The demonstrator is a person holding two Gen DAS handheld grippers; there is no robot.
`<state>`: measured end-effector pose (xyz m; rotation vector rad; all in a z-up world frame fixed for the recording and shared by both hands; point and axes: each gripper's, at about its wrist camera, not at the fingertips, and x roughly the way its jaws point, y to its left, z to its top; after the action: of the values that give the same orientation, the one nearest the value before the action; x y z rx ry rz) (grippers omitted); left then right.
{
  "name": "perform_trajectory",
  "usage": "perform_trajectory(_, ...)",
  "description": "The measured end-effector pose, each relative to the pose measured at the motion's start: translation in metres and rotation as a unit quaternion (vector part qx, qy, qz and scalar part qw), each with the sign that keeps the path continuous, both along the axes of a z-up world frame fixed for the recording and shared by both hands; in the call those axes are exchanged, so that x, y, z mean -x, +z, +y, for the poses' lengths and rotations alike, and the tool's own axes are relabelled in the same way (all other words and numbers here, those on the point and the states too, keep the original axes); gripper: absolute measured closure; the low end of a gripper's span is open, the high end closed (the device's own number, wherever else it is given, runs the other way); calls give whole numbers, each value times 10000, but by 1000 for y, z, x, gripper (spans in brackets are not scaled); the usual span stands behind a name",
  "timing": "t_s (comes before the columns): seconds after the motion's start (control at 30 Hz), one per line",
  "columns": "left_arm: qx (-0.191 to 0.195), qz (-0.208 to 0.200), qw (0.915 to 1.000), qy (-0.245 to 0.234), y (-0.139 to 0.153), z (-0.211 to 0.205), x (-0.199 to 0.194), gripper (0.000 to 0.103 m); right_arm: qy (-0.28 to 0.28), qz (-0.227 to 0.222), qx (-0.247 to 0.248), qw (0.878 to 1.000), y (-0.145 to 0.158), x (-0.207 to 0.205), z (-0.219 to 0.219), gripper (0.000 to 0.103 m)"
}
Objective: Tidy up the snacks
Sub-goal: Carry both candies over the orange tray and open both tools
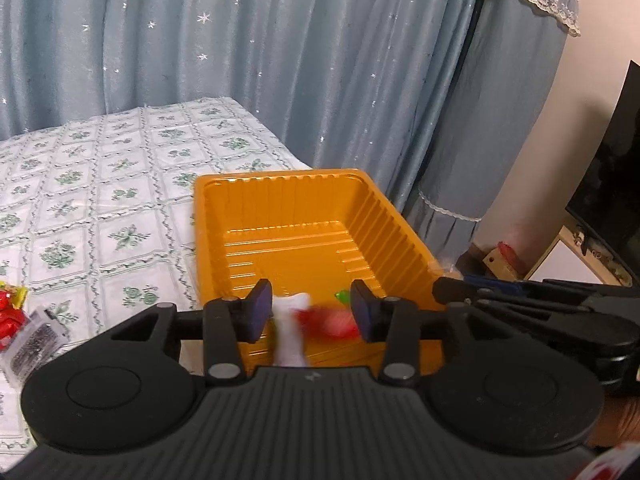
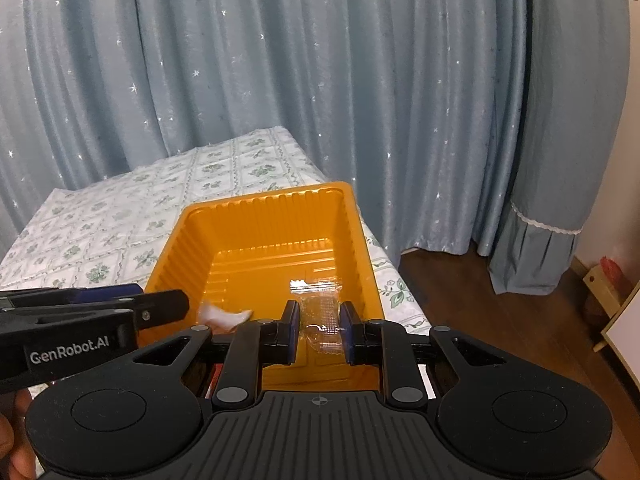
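An orange plastic tray (image 1: 384, 216) stands at the table's near right corner; it also shows in the right wrist view (image 2: 176, 252). My left gripper (image 1: 312, 310) is open over the tray's near end, and a blurred red-and-white snack packet (image 1: 316, 322) hangs loose between its jaws, touching neither pad. The packet's white end shows in the right wrist view (image 2: 224, 316). My right gripper (image 2: 319, 330) is shut on a clear wrapped snack (image 2: 324, 320) above the tray's near right part.
The table has a floral cloth (image 1: 100, 184). A red snack packet (image 1: 8, 312) and a clear packet (image 1: 32, 344) lie at its left edge. Blue curtains (image 2: 280, 80) hang behind. A dark floor (image 2: 500, 312) and a black screen (image 1: 616, 184) lie right.
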<state>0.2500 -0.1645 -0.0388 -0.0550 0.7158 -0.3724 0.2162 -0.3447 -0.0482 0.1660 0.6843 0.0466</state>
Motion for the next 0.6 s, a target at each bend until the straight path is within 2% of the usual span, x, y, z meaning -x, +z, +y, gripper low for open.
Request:
perform_trajectory(0.27, 68, 79, 9993, 373, 0, 28, 11, 62, 88, 23, -100, 9999, 1, -2, 5, 81)
perform_trajectory(0.6, 89, 58, 9983, 569, 3, 48, 22, 58, 261, 13, -149, 9995, 0, -10, 19, 81)
